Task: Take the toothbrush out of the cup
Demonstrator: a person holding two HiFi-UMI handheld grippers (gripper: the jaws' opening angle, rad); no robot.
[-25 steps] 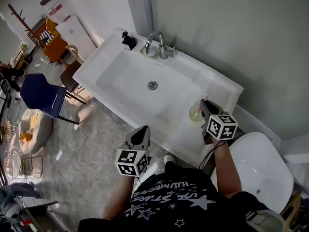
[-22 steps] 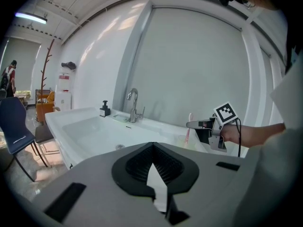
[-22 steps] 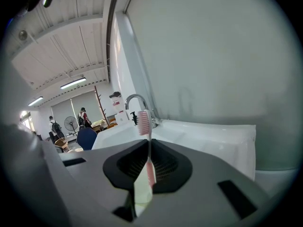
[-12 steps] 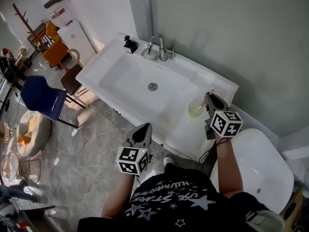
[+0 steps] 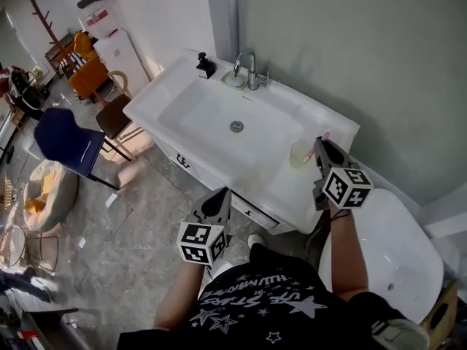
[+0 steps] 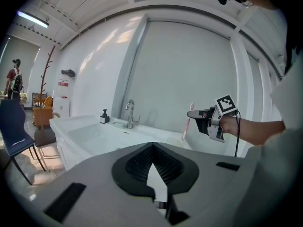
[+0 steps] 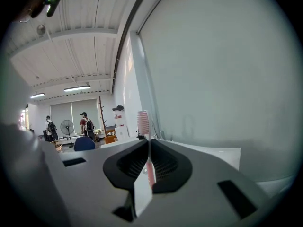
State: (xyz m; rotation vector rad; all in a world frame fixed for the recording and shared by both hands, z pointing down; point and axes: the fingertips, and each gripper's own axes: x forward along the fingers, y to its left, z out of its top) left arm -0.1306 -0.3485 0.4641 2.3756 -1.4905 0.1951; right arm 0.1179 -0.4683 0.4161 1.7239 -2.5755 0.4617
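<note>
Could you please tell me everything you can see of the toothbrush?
The toothbrush is slim, pink and plastic-looking, with a bristle head at its top. It stands nearly upright, its handle clamped between the right gripper's fingers, head above them, over the white counter by the cup. Whether its lower end is clear of the cup cannot be told.

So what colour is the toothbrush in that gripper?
Pink, handle and bristles alike. The slim pink plastic toothbrush shows best in the right gripper view.
</note>
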